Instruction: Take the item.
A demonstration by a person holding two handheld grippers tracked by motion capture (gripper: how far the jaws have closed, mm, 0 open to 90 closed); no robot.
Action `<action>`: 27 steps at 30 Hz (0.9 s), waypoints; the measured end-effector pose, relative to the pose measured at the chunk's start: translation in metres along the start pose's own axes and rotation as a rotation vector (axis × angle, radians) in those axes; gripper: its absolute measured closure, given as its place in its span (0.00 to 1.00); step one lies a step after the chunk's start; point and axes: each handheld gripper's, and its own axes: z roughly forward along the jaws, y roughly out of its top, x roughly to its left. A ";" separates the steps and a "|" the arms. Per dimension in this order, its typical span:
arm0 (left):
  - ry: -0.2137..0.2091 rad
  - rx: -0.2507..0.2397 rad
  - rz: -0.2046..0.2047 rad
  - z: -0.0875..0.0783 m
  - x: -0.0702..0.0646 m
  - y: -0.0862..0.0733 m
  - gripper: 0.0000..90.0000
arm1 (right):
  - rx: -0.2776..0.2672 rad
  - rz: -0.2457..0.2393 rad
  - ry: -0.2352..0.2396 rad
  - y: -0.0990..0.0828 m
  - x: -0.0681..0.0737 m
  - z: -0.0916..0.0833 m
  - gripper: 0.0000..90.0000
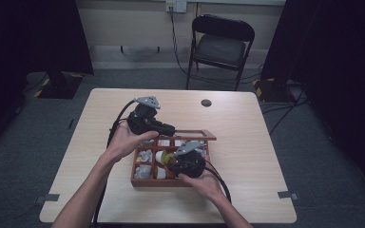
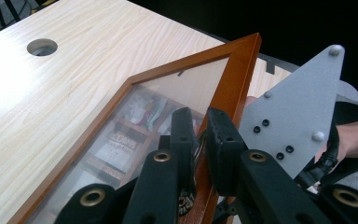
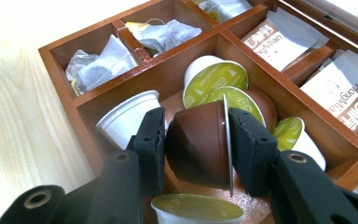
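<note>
A: How far along did the work look?

B: Mid-way, I'd judge. The left gripper [image 2: 196, 140] was clamped on the frame of the glazed lid [image 2: 235, 79], holding it propped up at the far side of the wooden box [image 1: 138, 182]. So the opening was done. The right gripper [image 3: 196, 140] had its jaws pressed on a brown capsule [image 3: 200, 144], one pad on its body and the other on its foil face.

A: And where was that capsule?

B: Inside the box's middle compartment, low among the other pods: a white cup [image 3: 128, 116] just to its left, green-topped capsules [image 3: 212, 81] just beyond it, and another green-lidded one [image 3: 196, 207] on the near side. It did not look lifted clear yet.

A: What was left, then?

B: By my reading, raising the capsule out, placing it somewhere, and lowering the lid.

A: Any tight spots?

B: The compartment's wooden dividers [image 3: 168, 65] stood close around the jaws, and neighbouring pods touched or nearly touched the gripped one, so a straight upward pull seemed safest. The raised lid hung over the far row of tea packets [image 3: 275, 39], limiting movement that way.

A: And open room?

B: Plenty. The table [image 1: 247, 123] was bare to the right, left and far side of the box, apart from a round hole [image 1: 206, 102] near the far edge.
</note>
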 end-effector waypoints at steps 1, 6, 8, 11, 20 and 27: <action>-0.001 0.001 0.001 0.000 0.000 0.000 0.91 | -0.004 0.000 -0.001 0.000 0.000 -0.001 0.64; 0.000 0.001 0.002 0.000 0.000 0.000 0.91 | -0.020 0.014 0.000 0.000 -0.002 -0.005 0.65; 0.001 0.003 0.001 0.000 -0.001 0.000 0.91 | -0.022 0.016 -0.002 0.000 -0.001 -0.008 0.64; -0.001 0.005 0.001 0.000 -0.001 0.000 0.91 | -0.027 0.012 -0.009 -0.001 -0.001 -0.011 0.64; -0.001 0.014 0.002 0.001 -0.001 0.001 0.91 | -0.049 0.045 -0.014 -0.006 -0.008 -0.025 0.65; 0.002 0.017 0.003 0.001 -0.001 0.002 0.91 | -0.072 0.071 -0.021 -0.013 -0.014 -0.036 0.65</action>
